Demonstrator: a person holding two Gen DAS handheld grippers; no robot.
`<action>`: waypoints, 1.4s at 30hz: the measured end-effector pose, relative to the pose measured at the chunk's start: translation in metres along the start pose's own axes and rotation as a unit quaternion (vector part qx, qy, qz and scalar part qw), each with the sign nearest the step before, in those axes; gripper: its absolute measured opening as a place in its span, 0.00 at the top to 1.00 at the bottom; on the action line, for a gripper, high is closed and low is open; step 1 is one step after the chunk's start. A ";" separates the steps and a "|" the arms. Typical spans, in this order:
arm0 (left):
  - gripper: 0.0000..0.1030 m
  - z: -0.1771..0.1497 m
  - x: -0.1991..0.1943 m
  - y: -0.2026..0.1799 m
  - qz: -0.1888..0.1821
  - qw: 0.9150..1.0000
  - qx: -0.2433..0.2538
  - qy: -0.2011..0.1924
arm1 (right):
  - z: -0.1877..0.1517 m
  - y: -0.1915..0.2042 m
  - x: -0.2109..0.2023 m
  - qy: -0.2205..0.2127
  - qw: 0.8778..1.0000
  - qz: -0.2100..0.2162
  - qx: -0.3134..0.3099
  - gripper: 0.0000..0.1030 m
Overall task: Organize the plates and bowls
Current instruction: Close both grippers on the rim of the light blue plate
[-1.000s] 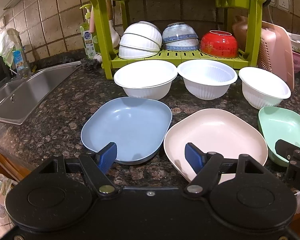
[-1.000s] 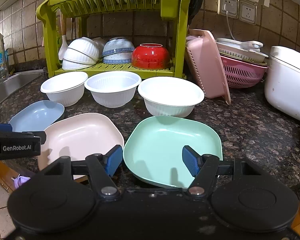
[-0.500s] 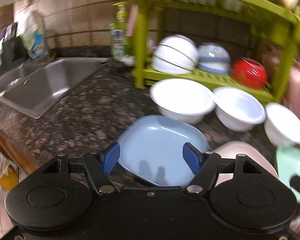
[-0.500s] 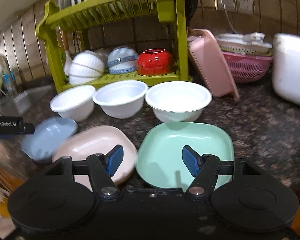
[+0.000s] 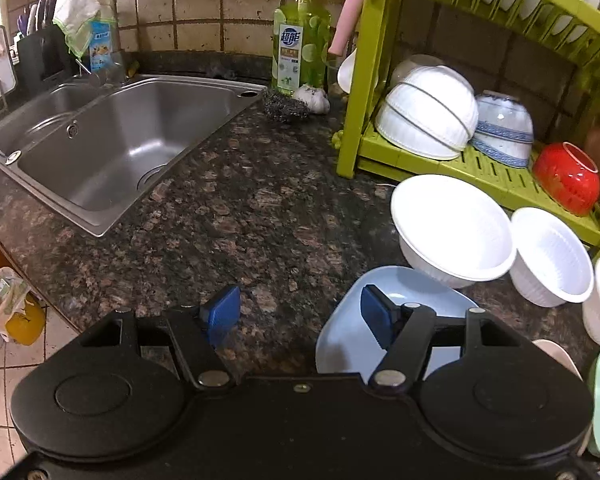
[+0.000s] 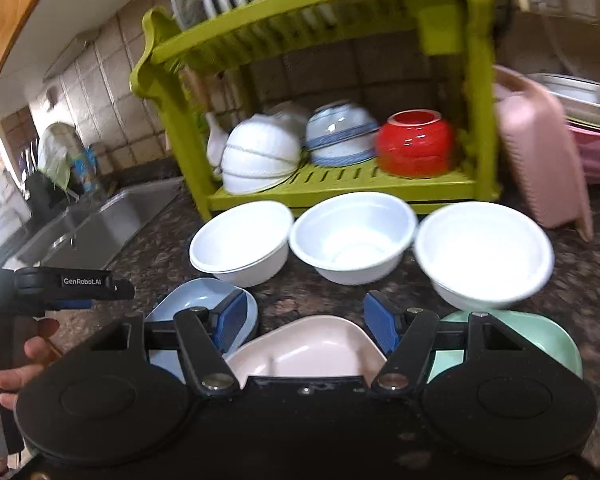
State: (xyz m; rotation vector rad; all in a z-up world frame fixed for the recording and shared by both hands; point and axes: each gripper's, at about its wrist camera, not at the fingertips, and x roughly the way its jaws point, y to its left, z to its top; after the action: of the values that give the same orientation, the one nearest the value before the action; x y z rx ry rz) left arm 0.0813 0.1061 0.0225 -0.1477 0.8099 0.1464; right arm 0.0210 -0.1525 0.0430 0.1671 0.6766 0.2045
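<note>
We hold both grippers empty with fingers spread apart: the left gripper (image 5: 298,310) hovers at the near-left rim of the pale blue rounded-square plastic plate (image 5: 342,340), the right gripper (image 6: 306,322) over the pink plastic plate (image 6: 312,350), with the mint green plate (image 6: 540,338) to its right. These plates lie side by side on the dark speckled granite surface (image 5: 236,216); we judge them light, stiff and slick, best pinched at a raised rim. Three white ribbed bowls (image 6: 352,240) sit close behind, crowding the far rims, with the green dish rack (image 6: 340,192) beyond.
</note>
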 end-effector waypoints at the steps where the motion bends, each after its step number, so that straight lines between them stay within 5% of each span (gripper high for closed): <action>1: 0.34 0.000 0.002 0.000 0.002 1.000 -0.002 0.003 | 0.004 0.003 0.009 0.010 1.000 0.003 -0.003 0.43; 6: 0.34 0.003 0.018 -0.001 -0.009 1.000 -0.011 0.027 | 0.014 0.011 0.046 0.051 0.999 0.016 0.000 0.47; 14: 0.42 -0.005 0.039 -0.004 -0.029 0.998 0.021 0.044 | 0.012 0.015 0.080 0.088 0.995 0.037 0.006 0.69; 29: 0.48 -0.006 0.045 -0.008 -0.071 0.995 0.046 0.053 | 0.000 0.033 0.109 0.113 0.993 0.018 -0.037 0.70; 42: 0.61 -0.014 0.052 0.001 -0.044 0.996 0.031 0.071 | -0.008 0.063 0.129 0.128 0.990 0.030 -0.054 0.78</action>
State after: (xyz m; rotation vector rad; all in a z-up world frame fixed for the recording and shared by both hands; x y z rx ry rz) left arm 0.1065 0.1088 -0.0245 -0.1355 0.9471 0.0268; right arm 0.1059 -0.0597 -0.0271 0.0577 0.9141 0.3239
